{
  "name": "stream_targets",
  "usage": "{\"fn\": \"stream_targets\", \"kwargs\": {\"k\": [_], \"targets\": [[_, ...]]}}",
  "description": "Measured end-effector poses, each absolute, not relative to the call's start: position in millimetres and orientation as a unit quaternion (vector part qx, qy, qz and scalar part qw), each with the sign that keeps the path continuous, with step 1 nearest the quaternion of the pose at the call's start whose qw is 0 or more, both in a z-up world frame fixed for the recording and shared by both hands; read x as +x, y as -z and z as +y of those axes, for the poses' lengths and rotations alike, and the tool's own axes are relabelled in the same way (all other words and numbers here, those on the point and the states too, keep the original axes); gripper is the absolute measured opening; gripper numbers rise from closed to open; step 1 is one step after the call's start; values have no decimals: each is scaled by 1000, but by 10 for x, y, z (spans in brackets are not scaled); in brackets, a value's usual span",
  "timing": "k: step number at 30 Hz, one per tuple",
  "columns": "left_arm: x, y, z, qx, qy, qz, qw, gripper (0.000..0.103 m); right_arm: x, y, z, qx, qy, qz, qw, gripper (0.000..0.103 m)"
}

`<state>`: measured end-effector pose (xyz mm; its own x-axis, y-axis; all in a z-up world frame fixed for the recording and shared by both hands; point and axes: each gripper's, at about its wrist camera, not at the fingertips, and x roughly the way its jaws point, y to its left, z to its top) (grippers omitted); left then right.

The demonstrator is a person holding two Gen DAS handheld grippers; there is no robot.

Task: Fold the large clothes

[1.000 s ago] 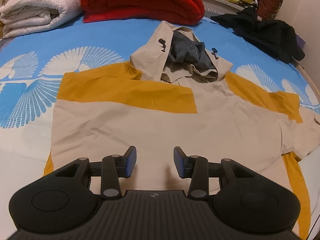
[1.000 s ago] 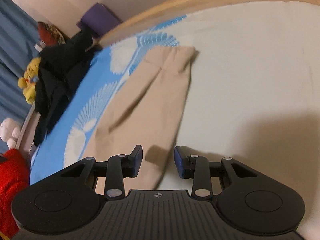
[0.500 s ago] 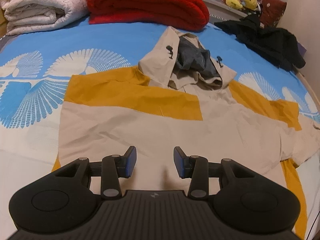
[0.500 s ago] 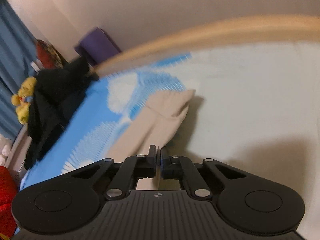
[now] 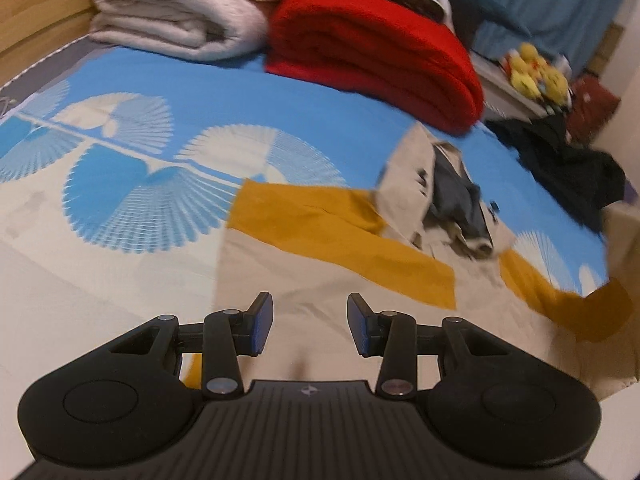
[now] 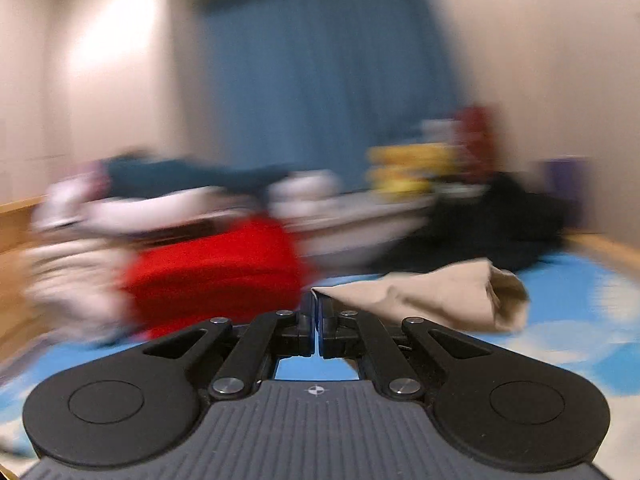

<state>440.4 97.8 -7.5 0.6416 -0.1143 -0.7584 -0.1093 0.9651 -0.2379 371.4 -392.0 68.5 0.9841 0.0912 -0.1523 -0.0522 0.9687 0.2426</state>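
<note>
One bed (image 5: 120, 248) is carrying one beige-and-mustard hooded top (image 5: 340, 280), lying flat at 12 o'clock of the left tool (image 5: 310, 330), which is gaping wide and holding nothing. The right tool (image 6: 317, 322) is pinching the one sleeve (image 6: 432, 300) tight; carrying it straight across should be keeping the fold square.

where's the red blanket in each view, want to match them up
Left wrist: the red blanket lies folded at upper centre, past the beige and mustard hoodie.
Right wrist: blurred, left of centre, behind the shut right hand-held gripper.
Shared landmark: the yellow plush toys.
</note>
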Motion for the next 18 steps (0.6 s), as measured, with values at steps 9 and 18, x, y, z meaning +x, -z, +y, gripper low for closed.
{"fn": "stream_targets", "kwargs": {"k": [9, 18], "targets": [[4421, 106, 1375, -200, -17, 436, 877, 44, 3550, -76, -1999, 95, -243, 320, 910, 14], [4505, 481, 1401, -245, -27, 476, 844, 35, 3329, -223, -2647, 180, -105, 290, 934, 32]]}}
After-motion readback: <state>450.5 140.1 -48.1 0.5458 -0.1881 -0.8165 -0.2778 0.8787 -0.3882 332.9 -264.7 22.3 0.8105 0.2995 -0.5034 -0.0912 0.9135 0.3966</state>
